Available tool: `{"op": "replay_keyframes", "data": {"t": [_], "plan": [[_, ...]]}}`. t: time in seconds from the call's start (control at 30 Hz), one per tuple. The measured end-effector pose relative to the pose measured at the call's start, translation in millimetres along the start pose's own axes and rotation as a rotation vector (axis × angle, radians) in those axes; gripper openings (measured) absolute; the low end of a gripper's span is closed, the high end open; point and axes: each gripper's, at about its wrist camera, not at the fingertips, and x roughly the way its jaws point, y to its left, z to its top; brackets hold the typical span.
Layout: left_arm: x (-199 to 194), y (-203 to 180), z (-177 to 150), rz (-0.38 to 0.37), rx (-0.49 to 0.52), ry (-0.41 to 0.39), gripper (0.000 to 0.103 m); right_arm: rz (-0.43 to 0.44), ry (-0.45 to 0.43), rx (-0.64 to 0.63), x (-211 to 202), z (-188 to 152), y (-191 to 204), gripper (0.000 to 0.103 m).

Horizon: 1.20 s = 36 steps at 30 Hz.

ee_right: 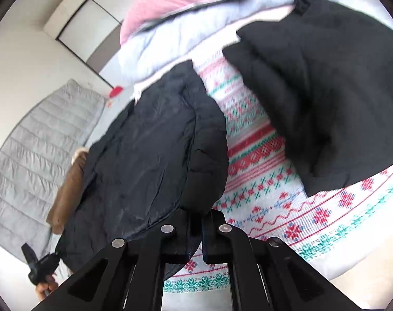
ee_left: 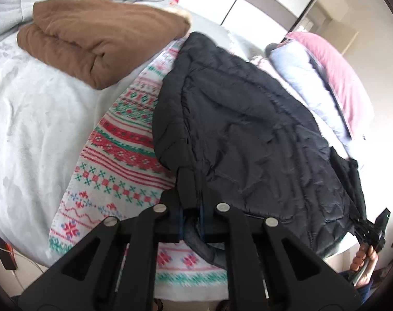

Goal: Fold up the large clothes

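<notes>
Fingers (ee_left: pixel 182 181) both sides pinch blk quilted jacket (ee_left: pixel 248 119) hem, puffy, creased.

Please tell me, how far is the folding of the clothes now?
Done, it seems: a brown garment and a black one lie folded on the bed. In hand: both claws, left and right, are shut on the near edge of the dark quilted jacket, which lies spread on the patterned blanket. Left: its folds; the pink and pale blue pile looks unsorted.

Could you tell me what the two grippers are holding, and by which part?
Both hold the black puffer jacket by its near edge: the left gripper at one corner, the right gripper at the other.
</notes>
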Motion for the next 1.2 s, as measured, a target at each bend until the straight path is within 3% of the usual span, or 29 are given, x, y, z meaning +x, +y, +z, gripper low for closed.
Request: {"op": "replay_keyframes", "data": {"t": [0.2,0.5,0.67,0.93,1.07,1.2], "plan": [[-30.2,-21.5,-17.1,0.021,0.09,-0.028,0.009,0.044,-0.096,-0.023,-43.6,-11.7,5.4,0.004],[-88.5,-11.9,-52.0,-0.061,0.051,-0.031,0.009,0.142,-0.181,-0.003,-107.4,-45.0,3.7,0.004],[-112.3,-14.9,-43.2,-0.06,0.048,-0.112,0.008,0.181,-0.236,-0.096,-139.0,-40.0,35.6,0.004],[-146.6,-14.6,-36.1,-0.151,0.004,-0.168,0.007,0.256,-0.305,-0.091,-169.4,-34.2,55.9,0.004],[-160.2,-18.8,-27.5,-0.132,0.018,-0.228,0.007,0.274,-0.341,-0.087,-184.8,-26.2,58.4,0.004],[-148.3,-16.0,-12.8,-0.146,-0.015,-0.211,0.007,0.261,-0.293,-0.013,-166.0,-14.3,47.0,0.004]]}}
